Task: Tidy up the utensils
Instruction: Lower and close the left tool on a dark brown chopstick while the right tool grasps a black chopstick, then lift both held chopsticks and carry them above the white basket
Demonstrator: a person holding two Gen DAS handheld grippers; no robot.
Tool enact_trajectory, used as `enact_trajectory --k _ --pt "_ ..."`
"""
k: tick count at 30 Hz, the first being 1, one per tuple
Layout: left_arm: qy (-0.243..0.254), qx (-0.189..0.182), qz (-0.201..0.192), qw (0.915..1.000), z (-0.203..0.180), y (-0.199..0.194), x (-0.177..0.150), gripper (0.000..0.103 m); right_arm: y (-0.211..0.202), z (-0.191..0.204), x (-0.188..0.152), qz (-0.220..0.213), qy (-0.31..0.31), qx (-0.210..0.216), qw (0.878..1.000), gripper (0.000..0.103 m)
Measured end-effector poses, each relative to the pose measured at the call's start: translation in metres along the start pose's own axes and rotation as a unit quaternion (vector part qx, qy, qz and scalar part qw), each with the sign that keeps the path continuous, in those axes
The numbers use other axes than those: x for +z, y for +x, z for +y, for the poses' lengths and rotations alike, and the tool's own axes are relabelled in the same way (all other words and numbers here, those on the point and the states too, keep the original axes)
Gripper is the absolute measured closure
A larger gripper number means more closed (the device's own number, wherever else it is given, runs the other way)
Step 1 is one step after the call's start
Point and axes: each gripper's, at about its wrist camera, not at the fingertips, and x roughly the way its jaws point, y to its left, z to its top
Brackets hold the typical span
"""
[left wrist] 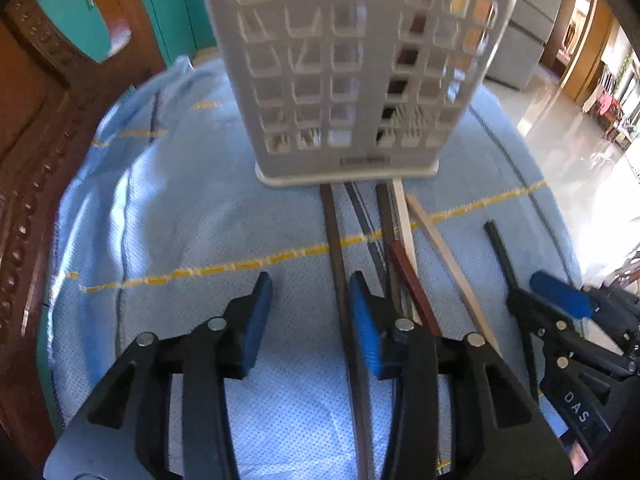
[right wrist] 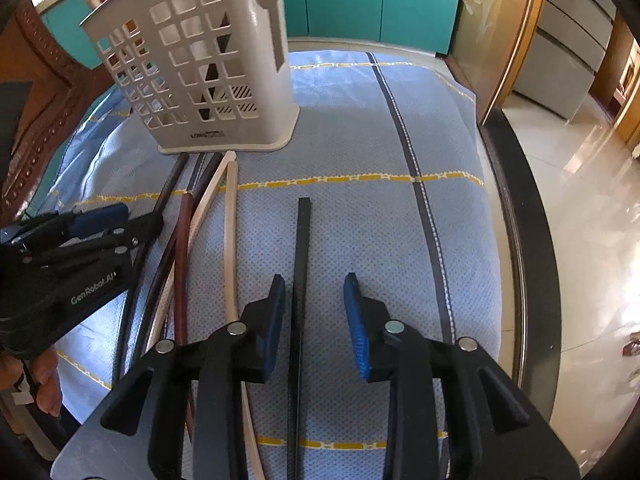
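One white holder, about seven chopsticks (bunched ones hard to separate), one cloth.

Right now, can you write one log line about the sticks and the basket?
left gripper: open, empty | right gripper: open, black chopstick between fingers | other chopsticks: on cloth | basket: upright

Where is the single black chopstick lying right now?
The single black chopstick lies alone on the blue cloth, between the open fingers of the right tool, right of the mixed chopstick bundle.
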Motion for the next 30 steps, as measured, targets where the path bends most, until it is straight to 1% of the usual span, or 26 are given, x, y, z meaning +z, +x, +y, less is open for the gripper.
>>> enact_trajectory --k 2,7,12,16,19,20,23,24,25,26,27,28,29,30 --pt "0.004 0.006 -0.008 0.9999 -0.002 -0.002 -0.002 0.061 0.000 0.001 0.000 -0.001 -0.005 -0.006 1.000 0.071" --pt "-0.004 0.000 -0.007 1.0000 -0.001 -0.005 -0.008 0.061 0.002 0.005 0.001 -0.008 -0.017 -0.020 1.000 0.071" --pt "-0.002 0.004 -0.006 1.0000 -0.003 -0.011 -0.013 0.060 0.004 0.004 0.002 -0.016 -0.017 -0.030 0.999 0.068" --pt "-0.001 0.006 -0.006 1.0000 0.000 -0.009 -0.011 0.060 0.005 0.006 0.003 -0.017 -0.017 -0.033 0.999 0.068" --pt "0.000 0.007 -0.007 1.0000 0.001 -0.006 -0.009 0.060 0.005 0.004 0.004 -0.014 -0.010 -0.026 1.000 0.068" --pt "0.000 0.007 -0.007 1.0000 0.001 -0.006 -0.008 0.060 0.005 0.003 0.004 -0.014 -0.009 -0.024 1.000 0.069" --pt "-0.001 0.006 -0.006 1.0000 0.001 -0.005 -0.007 0.060 0.004 0.002 0.005 -0.013 -0.004 -0.017 1.000 0.086" --pt "-0.001 0.006 -0.006 1.0000 0.001 -0.004 -0.006 0.060 0.004 0.001 0.005 -0.013 -0.002 -0.013 1.000 0.089" --pt "-0.002 0.004 -0.005 1.0000 0.001 -0.004 -0.006 0.064 0.004 0.000 0.005 -0.012 -0.001 -0.010 1.000 0.094" --pt "0.000 -0.001 -0.005 1.0000 0.001 -0.003 -0.006 0.066 0.004 0.000 0.006 -0.012 0.000 -0.007 1.000 0.095" --pt "0.003 -0.003 -0.005 1.0000 0.001 -0.003 -0.006 0.071 0.004 0.000 0.007 -0.012 0.002 -0.005 1.000 0.095" --pt "0.005 -0.005 -0.005 1.0000 -0.001 -0.004 -0.006 0.080 0.004 -0.001 0.007 -0.013 0.004 -0.002 1.000 0.095" --pt "0.006 -0.008 -0.005 0.9999 -0.003 -0.004 -0.006 0.084 0.004 -0.002 0.008 -0.013 0.006 0.002 1.000 0.096" --pt "0.008 -0.009 -0.005 0.9999 -0.004 -0.005 -0.007 0.093 0.004 -0.002 0.008 -0.013 0.010 0.008 1.000 0.096"
